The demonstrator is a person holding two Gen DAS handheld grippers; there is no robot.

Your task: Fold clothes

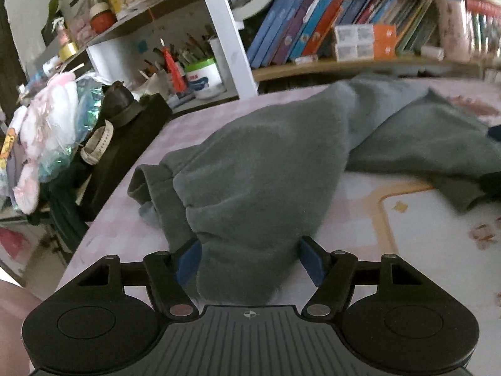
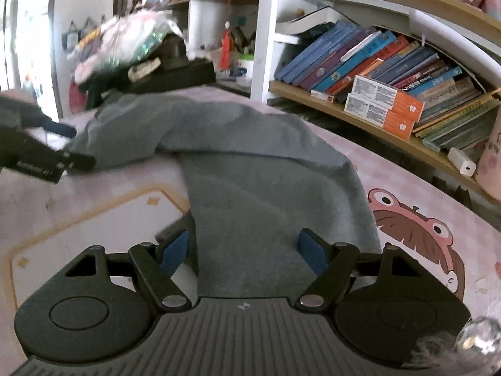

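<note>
Straddling the grey garment with both tools now, and the cloth lies spread across the pink patterned surface, one cuffed end bunched near the left edge, the rest running off toward the bookshelf.

Left gripper: fingers apart, blue pads either side of a heap of fabric that rises between them, not pinched as far as the left wrist view shows. Right gripper: fingers likewise apart, a flat grey panel running between them. In the right wrist view the left tool sits at the far left, down at the garment's other end.

Risks from here, as I judge it: closing on that thick heap could catch several layers at once, so a lift would drag the whole bundle and wrinkle the fold. The cuffed end is near the surface's edge, so a sideways pull might slide it off toward the clutter beside it.

Hard to read: the fingertips of both tools are buried under or behind cloth, and which part of the garment each one straddles I cannot tell. Motion blur softens the background.
</note>
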